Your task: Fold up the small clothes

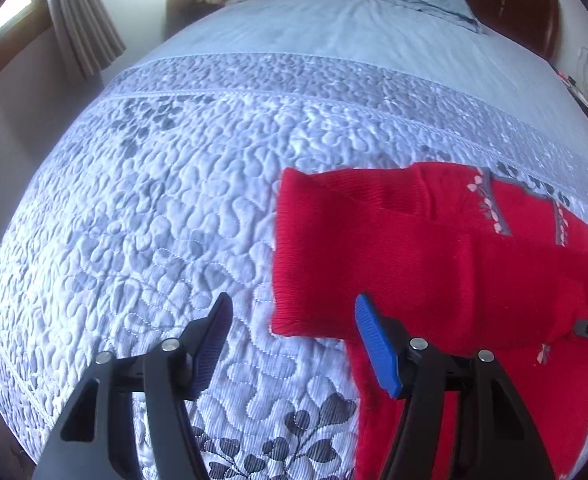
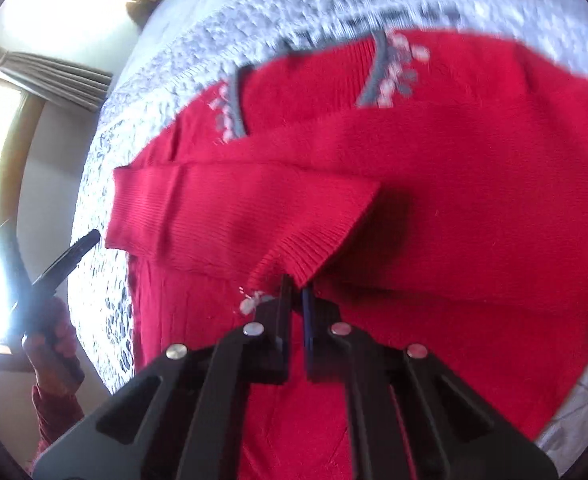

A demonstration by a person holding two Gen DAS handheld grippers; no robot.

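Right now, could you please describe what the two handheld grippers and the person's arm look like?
The left gripper has black angular linkage arms with silver round pivot pins; one ribbed finger pad is blue, the other dark. The right gripper has the same black frame and silver pins. The person's hand emerges from a dark red sleeve.

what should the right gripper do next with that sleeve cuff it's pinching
Probably carry the cuff a little further across the red sweater and lay it flat, then let go. The right gripper is shut on the ribbed cuff, which hangs lifted and casts a shadow, so the sleeve isn't resting yet. The left gripper is open over the quilt.
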